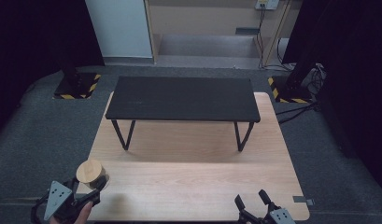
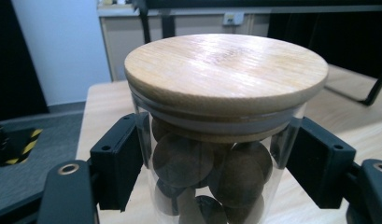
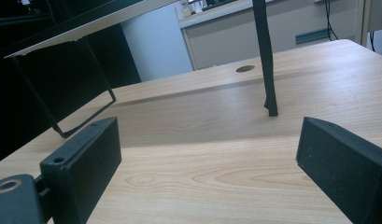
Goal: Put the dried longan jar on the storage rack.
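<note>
My left gripper (image 2: 216,168) is clamped on the one glass jar (image 2: 212,182), a jaw on each side just below its wooden lid (image 2: 226,70). The jar sits at the near left corner of the wooden table (image 1: 193,182), well in front of the single black shelf (image 1: 184,98). Glass is rigid, slippery and fragile; I judge the wall under the lid the correct hold. The jar holds about six brown balls (image 2: 181,161), though some are hidden. My right gripper (image 3: 207,158) stands apart, holding nothing.

Overhead cam; two low table-level (image 1: 188,186) cams
</note>
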Demonstrator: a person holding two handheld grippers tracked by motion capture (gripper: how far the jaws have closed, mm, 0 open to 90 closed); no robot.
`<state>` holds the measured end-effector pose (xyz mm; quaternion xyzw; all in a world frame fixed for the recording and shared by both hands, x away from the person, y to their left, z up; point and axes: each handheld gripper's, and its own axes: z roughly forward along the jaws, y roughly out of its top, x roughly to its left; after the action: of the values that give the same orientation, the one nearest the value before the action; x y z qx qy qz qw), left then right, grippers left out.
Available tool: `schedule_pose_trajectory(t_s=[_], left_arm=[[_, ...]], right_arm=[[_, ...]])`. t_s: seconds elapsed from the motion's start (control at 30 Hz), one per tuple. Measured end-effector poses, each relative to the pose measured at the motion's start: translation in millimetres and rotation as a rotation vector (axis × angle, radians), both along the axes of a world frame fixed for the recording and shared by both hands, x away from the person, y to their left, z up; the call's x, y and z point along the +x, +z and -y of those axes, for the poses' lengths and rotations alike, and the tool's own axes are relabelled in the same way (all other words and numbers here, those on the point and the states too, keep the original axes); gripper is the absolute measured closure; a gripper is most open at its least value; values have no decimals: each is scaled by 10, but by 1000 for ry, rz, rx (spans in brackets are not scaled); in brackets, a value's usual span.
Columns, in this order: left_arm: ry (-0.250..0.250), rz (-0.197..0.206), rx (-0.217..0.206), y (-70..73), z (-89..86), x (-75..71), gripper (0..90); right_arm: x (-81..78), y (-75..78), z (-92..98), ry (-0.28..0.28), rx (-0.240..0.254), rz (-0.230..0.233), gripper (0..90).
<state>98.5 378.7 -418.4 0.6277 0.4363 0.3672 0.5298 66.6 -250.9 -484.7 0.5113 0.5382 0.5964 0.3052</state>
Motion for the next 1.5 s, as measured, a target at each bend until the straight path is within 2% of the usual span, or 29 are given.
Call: schedule_pose_trajectory(t_s=[0.2, 0.5, 0.77, 0.97, 1.07, 1.2, 1.23, 1.27, 1.5], left_arm=[[-46, 9, -2, 300, 74, 128, 244], [-92, 23, 3, 641, 142, 369, 244], [-120, 25, -29, 868, 121, 618, 244], [-120, 41, 1, 1058, 143, 760, 244], [-132, 45, -13, 1146, 128, 865, 243], [-130, 52, -5, 1252, 144, 989, 244], [-141, 45, -15, 1306, 133, 1081, 244], [-141, 45, -15, 1306, 133, 1081, 244], [-145, 43, -14, 1448, 162, 1360, 244]], right_arm=[[-5, -15, 10, 3, -6, -4, 68], [-29, -57, 40, -1, 7, -2, 68], [-45, -67, 65, -4, 15, 5, 68], [-44, -55, 76, -6, 14, 14, 70], [-40, -48, 75, -6, 15, 14, 70], [-37, -43, 71, -10, 15, 21, 71], [-34, -37, 70, -12, 16, 21, 71], [-34, -37, 70, -12, 16, 21, 71], [-33, -7, 86, -23, 16, 33, 71]])
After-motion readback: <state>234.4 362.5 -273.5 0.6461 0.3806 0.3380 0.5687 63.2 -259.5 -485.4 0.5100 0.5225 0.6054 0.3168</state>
